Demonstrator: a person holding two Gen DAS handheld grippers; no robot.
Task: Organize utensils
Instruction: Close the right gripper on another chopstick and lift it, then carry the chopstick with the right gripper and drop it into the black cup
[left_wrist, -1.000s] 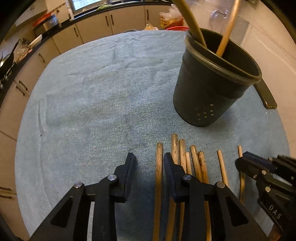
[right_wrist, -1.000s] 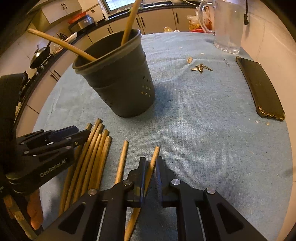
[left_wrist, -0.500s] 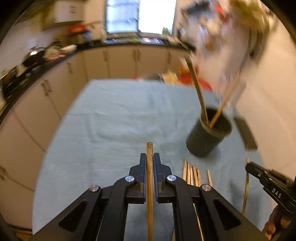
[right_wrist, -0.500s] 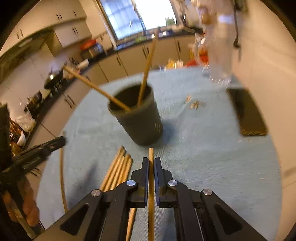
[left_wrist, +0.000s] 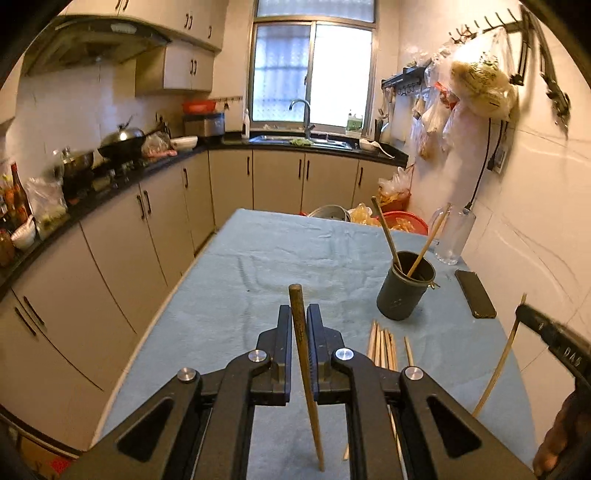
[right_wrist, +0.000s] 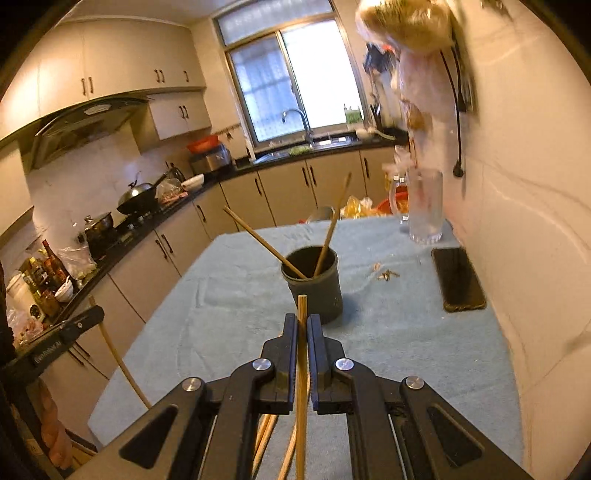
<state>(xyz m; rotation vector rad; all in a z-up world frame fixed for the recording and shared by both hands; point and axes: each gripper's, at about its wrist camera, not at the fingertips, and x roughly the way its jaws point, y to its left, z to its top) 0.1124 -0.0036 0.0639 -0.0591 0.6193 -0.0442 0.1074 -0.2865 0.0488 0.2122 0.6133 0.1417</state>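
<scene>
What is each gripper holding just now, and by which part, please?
Left gripper grips a chopstick near its upper end; right gripper grips another chopstick likewise.

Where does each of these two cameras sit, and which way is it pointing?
Left wrist: on the left gripper, facing the window; grips a wooden chopstick.
Right wrist: on the right gripper, facing likewise; grips another wooden chopstick; hand at lower left.
Shared: dark round utensil holder, black phone, blue tablecloth.
</scene>
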